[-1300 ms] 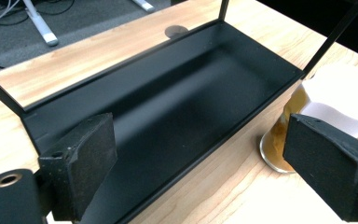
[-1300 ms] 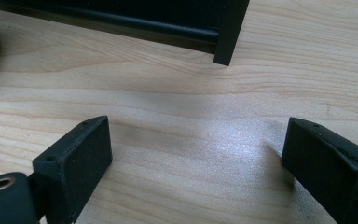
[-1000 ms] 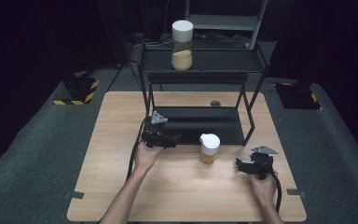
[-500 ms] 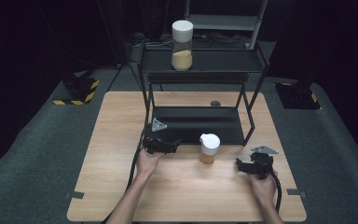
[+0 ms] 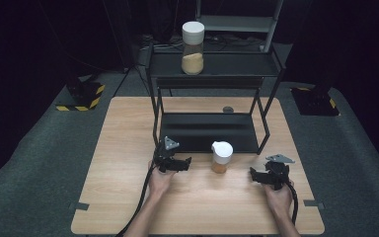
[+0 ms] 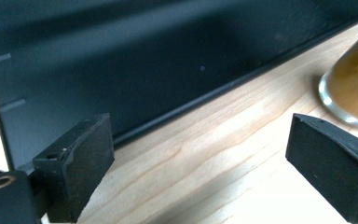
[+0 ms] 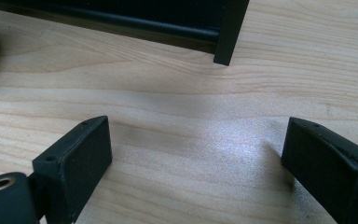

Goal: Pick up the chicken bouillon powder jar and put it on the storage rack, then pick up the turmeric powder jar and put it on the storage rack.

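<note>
Small jar (image 5: 221, 157) stands on the bench (image 5: 113, 148) at the rack's (image 5: 207, 132) front edge; left gripper (image 5: 186, 163), jaws just widening, and right gripper (image 5: 253, 174) flank it, both spread, holding nothing.

Overhead light brightens the table (image 5: 128, 148) against dark surroundings; gripper views show soft glare and blurred edges.

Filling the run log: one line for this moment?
left claw: open, just widened, empty | right claw: open, empty | small jar: on table, between claws
</note>
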Action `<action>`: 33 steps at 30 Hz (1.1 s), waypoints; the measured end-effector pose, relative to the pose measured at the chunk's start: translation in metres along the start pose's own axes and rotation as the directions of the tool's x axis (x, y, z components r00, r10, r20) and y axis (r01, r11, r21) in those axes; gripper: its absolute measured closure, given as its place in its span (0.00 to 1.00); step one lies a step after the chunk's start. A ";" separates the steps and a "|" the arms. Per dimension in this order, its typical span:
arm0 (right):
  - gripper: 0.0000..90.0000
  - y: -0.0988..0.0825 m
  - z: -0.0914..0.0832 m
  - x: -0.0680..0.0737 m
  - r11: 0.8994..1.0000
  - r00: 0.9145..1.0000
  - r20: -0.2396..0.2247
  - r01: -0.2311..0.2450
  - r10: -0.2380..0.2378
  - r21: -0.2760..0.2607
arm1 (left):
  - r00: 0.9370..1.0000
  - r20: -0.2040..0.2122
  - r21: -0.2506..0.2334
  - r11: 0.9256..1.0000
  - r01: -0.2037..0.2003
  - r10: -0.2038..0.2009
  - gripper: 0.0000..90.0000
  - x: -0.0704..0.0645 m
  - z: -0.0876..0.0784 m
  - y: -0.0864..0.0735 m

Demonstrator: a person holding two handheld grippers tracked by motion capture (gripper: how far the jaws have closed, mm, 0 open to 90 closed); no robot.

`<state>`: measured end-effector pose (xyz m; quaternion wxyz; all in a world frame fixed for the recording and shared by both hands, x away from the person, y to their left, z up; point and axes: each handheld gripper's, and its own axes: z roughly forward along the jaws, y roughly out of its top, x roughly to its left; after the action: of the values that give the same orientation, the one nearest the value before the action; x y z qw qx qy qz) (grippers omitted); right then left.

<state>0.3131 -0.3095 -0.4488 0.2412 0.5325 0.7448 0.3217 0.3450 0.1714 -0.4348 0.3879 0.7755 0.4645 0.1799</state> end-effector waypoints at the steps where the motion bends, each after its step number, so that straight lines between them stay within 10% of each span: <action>1: 0.08 0.000 0.000 0.000 1.000 1.000 0.000 0.000 0.000 0.000 | 1.000 -0.004 0.001 1.000 0.000 0.000 0.08 -0.001 0.001 -0.001; 33: 0.06 0.011 0.001 0.003 0.999 1.000 0.004 -0.002 0.002 0.044 | 0.996 -0.062 0.064 0.997 -0.052 0.056 0.08 -0.017 0.021 -0.006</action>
<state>0.3202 -0.3040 -0.4413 0.2305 0.5390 0.7507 0.3046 0.3462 0.1491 -0.4519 0.3433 0.7934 0.4610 0.2004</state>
